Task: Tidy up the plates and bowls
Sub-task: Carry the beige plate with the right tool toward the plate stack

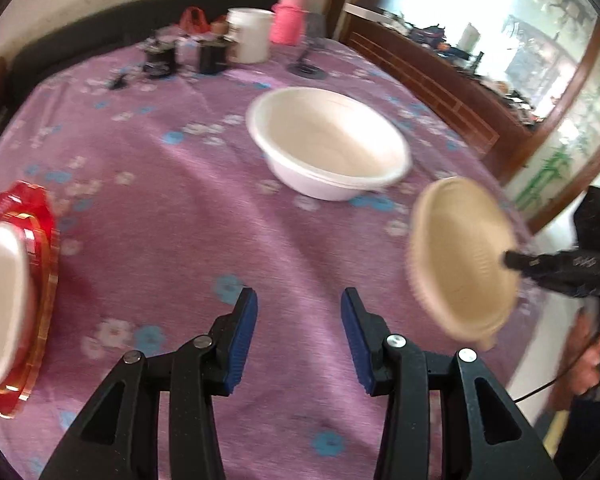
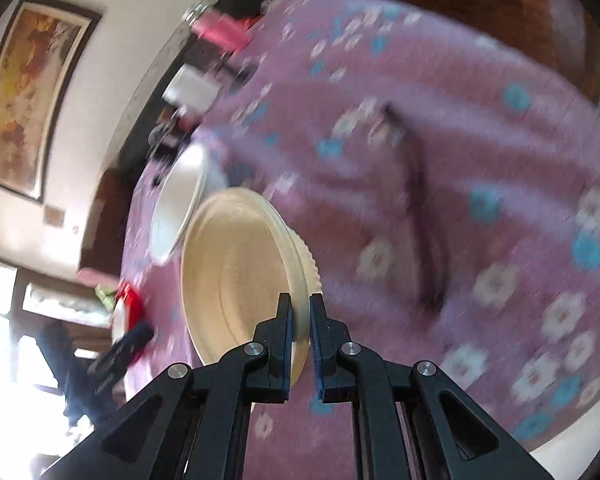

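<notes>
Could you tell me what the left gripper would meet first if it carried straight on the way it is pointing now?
Probably the bare purple tablecloth: the left gripper is open and empty, aimed between the red plate and the white bowl. Depth is uncertain.

purple floral table point(image 1: 172, 240), white bowls point(image 1: 328, 148), red plate point(image 1: 40, 240)

Bare tablecloth point(image 1: 172, 248) lies open ahead of my left gripper point(image 1: 299, 312), bounded by the red plate point(image 1: 40, 248) at left, the white bowl point(image 1: 328, 148) beyond, and the tan bowl point(image 1: 464, 260) I hold tilted at right.
</notes>
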The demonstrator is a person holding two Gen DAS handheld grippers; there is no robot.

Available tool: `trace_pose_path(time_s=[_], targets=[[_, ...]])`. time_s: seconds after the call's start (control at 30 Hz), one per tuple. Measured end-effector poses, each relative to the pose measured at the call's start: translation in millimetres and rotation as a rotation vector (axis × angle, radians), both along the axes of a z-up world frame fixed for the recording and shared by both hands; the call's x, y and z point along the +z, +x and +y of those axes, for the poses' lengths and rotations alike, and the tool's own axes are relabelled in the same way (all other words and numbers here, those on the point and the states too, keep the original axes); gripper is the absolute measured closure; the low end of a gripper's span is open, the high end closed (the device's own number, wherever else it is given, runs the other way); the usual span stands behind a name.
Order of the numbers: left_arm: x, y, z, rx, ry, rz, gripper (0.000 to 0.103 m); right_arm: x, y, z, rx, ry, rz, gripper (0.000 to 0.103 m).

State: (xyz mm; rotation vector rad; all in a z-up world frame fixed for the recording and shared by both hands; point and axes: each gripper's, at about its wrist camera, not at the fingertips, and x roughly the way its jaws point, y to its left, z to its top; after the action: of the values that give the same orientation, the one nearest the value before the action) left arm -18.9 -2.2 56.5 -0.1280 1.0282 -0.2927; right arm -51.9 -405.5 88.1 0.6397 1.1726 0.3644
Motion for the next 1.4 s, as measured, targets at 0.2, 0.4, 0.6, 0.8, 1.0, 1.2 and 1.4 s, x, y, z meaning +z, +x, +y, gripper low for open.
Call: trace_pose_path(time_s=[0.2,0.4,0.6,0.8,1.0,1.2,1.4], targets=[[2,-7,-3,-0.001,-0.001,0.001,0.054,3,3,59,0.121,-0.020,-0.064,0.094],[-6,1,11,0.056,0.064,0.005,0.078,5,19,103,0.199,-0.039,-0.092,0.092],[-7,5,4,0.027,0.067,-0.004,0.091,15,25,122,0.239,-0.162,-0.137,0.092],[-7,10,8,0.019,0.003,0.021,0.091,20,23,118,0.248,-0.251,-0.165,0.082],[-10,11,10,0.034,-0.013,0.041,0.055,19,20,106,0.236,-0.267,-0.178,0.077],[-13,15,1,0.012,0.004,0.044,0.076,14,23,105,0.247,-0.249,-0.168,0.086],[-11,12,-11,0.003,0.056,0.021,0.088,15,18,110,0.244,-0.226,-0.171,0.093]])
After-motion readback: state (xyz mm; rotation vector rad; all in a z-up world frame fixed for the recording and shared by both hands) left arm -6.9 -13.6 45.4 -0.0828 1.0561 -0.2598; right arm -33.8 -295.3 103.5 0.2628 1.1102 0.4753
